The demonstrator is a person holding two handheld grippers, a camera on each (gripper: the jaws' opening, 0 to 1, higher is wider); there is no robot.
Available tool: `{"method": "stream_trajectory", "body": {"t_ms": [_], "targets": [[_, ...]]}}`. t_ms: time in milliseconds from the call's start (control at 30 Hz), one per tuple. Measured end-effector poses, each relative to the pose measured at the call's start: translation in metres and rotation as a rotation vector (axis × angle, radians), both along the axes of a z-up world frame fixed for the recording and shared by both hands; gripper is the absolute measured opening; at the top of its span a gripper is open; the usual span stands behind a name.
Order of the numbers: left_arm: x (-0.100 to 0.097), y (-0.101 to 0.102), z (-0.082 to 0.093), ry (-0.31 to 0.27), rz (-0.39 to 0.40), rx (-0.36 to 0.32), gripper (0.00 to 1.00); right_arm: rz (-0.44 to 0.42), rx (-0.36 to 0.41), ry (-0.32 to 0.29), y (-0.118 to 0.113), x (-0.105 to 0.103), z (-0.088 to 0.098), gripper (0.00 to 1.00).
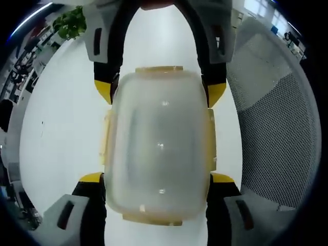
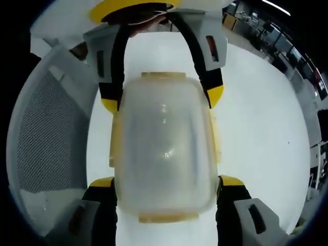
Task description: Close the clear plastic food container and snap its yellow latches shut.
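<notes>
Sitting on a white table (image 1: 61, 128), the container (image 1: 160, 148) lies between the two grippers, which face each other across it. Lid looks down on the box: top surface is smooth and continuous, no gap visible at the rim, so closing seems done. Yellow latches show as pale yellow strips on all four edges; the far latch (image 1: 159, 69) and near latch (image 1: 154, 220) look folded flat, and so do the side latches (image 1: 105, 141). Whether each one has clicked is not readable through the frosted plastic. My guess: task is at or close to the end, maybe a last press or release left.

Left gripper (image 1: 160, 177) has its jaws spread wide, yellow tips flanking the near corners of the container, just beside or touching the sides; contact cannot be confirmed. Right gripper (image 2: 166, 179) is the same at the opposite end: jaws wide, tips at the corners, nothing clearly clamped. Each gripper also appears at the far end of the other view, jaws straddling the container's far corners.

View differences: the left gripper view has a grey mesh chair (image 1: 277, 128) on the right, a plant (image 1: 72, 23) far left and office clutter beyond. The right gripper view puts the chair (image 2: 48, 138) on the left, with desks and ceiling lights far right, plus fingers (image 2: 148, 25) of a hand on the other gripper's handle.
</notes>
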State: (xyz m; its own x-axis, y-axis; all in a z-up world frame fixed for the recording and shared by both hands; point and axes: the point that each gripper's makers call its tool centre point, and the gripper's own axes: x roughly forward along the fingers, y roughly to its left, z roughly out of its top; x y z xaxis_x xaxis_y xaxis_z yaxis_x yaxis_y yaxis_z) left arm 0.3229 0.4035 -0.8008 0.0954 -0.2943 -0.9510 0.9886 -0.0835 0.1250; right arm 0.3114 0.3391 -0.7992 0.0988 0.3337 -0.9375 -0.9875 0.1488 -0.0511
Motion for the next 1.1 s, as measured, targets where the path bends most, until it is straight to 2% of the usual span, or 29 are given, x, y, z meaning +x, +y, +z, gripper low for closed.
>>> {"method": "stream_trajectory", "body": {"t_ms": [233, 1100], "targets": [[0.003, 0.001, 0.000, -0.001, 0.009, 0.011, 0.80, 0.009, 0.002, 0.000, 0.001, 0.005, 0.000, 0.80], [0.040, 0.001, 0.000, -0.005, 0.019, 0.016, 0.81, 0.009, 0.018, -0.002, 0.002, 0.041, 0.002, 0.81]]}}
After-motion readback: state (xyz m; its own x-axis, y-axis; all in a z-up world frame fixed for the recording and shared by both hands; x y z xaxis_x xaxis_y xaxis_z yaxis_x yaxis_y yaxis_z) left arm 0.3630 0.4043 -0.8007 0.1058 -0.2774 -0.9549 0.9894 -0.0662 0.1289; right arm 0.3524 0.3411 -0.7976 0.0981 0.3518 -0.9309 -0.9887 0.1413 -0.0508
